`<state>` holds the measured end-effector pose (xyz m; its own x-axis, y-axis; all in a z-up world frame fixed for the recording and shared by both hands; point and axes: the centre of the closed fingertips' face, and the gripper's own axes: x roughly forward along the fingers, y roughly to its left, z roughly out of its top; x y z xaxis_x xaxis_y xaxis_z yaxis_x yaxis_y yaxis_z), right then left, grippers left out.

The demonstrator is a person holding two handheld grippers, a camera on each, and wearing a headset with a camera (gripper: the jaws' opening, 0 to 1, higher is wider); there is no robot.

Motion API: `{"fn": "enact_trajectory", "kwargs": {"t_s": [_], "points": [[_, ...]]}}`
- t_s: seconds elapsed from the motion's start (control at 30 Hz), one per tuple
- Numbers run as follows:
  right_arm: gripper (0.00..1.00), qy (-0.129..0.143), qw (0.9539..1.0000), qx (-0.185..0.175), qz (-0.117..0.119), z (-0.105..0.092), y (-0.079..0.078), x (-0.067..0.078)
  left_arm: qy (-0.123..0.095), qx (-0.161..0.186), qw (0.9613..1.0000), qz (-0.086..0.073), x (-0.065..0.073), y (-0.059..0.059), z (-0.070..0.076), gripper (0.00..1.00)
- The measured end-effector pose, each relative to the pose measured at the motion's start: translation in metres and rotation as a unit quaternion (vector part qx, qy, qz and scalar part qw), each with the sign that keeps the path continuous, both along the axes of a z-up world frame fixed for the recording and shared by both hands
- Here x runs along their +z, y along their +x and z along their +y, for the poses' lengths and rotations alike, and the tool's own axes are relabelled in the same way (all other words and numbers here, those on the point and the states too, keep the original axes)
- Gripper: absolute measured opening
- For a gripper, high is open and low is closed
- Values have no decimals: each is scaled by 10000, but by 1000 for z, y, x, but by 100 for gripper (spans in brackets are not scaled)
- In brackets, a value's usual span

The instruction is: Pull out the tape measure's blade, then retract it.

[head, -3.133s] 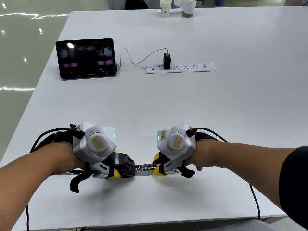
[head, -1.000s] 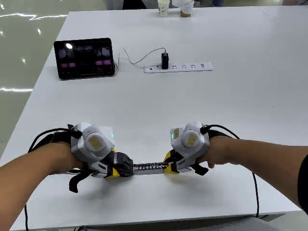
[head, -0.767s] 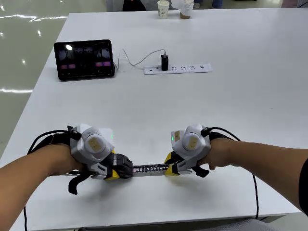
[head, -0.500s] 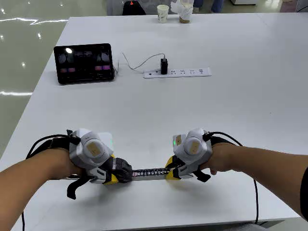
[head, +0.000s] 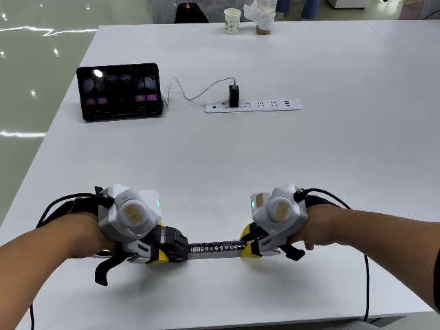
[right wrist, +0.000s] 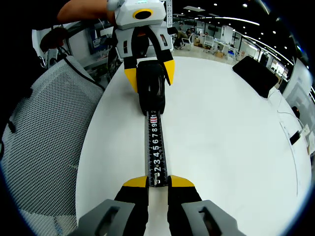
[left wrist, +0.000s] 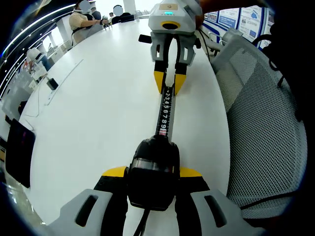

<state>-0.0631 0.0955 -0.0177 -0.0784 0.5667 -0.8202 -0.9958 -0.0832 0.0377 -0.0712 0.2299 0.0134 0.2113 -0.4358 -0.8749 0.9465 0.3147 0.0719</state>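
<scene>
A black tape measure case [head: 174, 245] lies near the table's front edge, with my left gripper [head: 163, 249] shut on its sides. Its numbered blade [head: 214, 246] runs right to my right gripper [head: 248, 249], which is shut on the blade's end. In the left gripper view the case [left wrist: 153, 169] sits between my yellow-tipped fingers, and the blade [left wrist: 166, 110] stretches away to the right gripper [left wrist: 167, 84]. In the right gripper view the blade [right wrist: 155, 142] shows numbers up to about ten, from my right gripper [right wrist: 158, 181] to the case [right wrist: 151, 88].
A dark tablet [head: 120, 91] stands at the back left. A white power strip [head: 258, 104] with a black charger and cable lies mid-table. Paper cups [head: 234, 20] stand at the far edge. A grey mesh chair [left wrist: 266, 123] sits just off the table's front edge.
My right gripper has moved to the right with the blade's end, so more blade is out of the case. The left gripper has held the case in place.
</scene>
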Motion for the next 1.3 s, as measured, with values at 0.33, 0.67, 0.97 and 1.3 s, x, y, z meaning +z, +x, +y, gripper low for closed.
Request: {"fn": "enact_trajectory", "kwargs": {"t_s": [0.33, 0.67, 0.97, 1.3], "points": [[11, -33, 10000, -20, 9, -5, 0, 0, 0, -3, 10000, -11, 0, -1, 0, 31], [11, -35, 10000, -14, 25, -6, 0, 1, -12, 2, 10000, -6, 1, -1, 0, 31], [10, -33, 10000, -61, 42, -11, 0, 1, -19, 13, 10000, -3, 1, -1, 0, 31], [10, -47, 9999, -110, 63, -18, 2, 2, -45, 36, 10000, -10, 1, -1, -1, 31]]}}
